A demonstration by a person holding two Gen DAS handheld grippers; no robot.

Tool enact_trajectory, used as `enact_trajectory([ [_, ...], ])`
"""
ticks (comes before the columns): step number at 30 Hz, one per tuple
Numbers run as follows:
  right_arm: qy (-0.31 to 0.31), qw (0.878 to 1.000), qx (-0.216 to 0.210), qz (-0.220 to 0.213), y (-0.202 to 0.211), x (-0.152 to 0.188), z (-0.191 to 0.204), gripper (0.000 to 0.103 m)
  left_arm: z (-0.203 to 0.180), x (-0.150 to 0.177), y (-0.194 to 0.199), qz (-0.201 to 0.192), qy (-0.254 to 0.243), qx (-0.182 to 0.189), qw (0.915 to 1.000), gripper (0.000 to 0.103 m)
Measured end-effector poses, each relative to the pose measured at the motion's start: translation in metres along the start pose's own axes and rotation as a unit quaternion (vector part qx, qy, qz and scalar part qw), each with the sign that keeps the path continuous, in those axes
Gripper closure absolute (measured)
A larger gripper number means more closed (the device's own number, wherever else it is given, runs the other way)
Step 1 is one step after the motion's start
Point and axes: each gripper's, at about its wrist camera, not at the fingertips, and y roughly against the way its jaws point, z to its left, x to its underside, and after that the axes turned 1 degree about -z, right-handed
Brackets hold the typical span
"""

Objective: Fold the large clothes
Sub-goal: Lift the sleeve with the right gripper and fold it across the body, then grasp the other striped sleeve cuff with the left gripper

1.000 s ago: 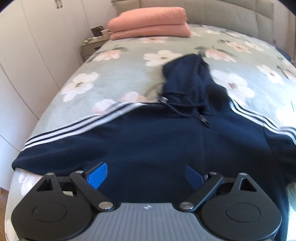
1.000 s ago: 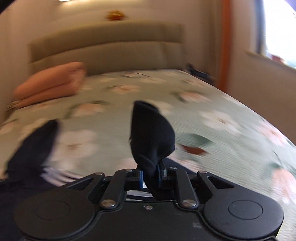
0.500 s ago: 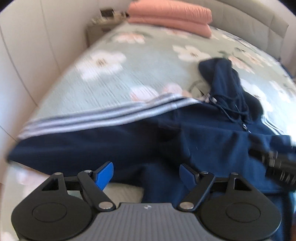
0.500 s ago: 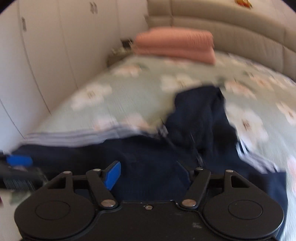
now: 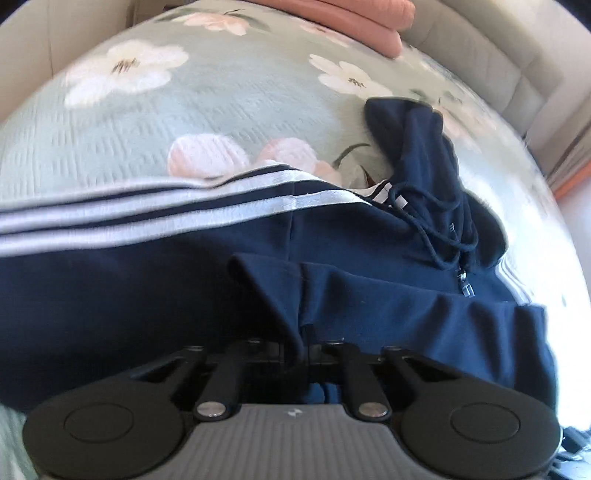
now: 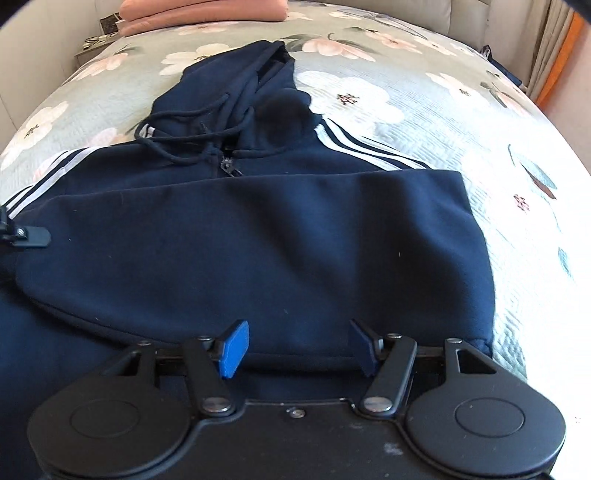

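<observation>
The hoodie (image 5: 147,288) sleeve runs off the left edge; the left gripper's fingertips (image 5: 291,354) are buried in cloth.

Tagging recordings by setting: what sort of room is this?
Most likely a bedroom: a bed with a floral bedspread and padded headboard, folded pink bedding by it, and a nightstand beside.

There was one navy hoodie (image 6: 258,236) spread ahead of the two grippers: the left gripper (image 5: 304,354), the right gripper (image 6: 301,349). Three white stripes (image 5: 184,218) ran along its sleeve. Two folded pink blankets (image 6: 203,11) were stacked far beyond them. One floral bedspread (image 6: 461,122) lay beneath everything.
</observation>
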Motion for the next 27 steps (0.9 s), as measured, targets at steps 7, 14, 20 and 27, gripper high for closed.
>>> enact_trajectory([
  [7, -0.018, 1.0, -0.021, -0.008, -0.001, -0.029, -0.006, 0.029, -0.013, -0.023, 0.08, -0.106, -0.011, 0.04, 0.9935, 0.094],
  [14, 0.004, 0.999, -0.047, 0.002, -0.008, -0.03, 0.002, 0.029, 0.049, -0.002, 0.029, -0.01, -0.015, -0.14, 0.99, 0.076],
  [20, 0.043, 0.999, -0.007, -0.026, -0.002, -0.024, -0.008, 0.039, 0.04, 0.011, 0.078, -0.101, -0.016, -0.068, 0.9924, 0.07],
  [27, 0.07, 0.994, -0.054, -0.067, -0.018, -0.058, 0.03, 0.077, -0.039, 0.003, 0.014, -0.057, -0.114, 0.054, 0.9904, 0.074],
])
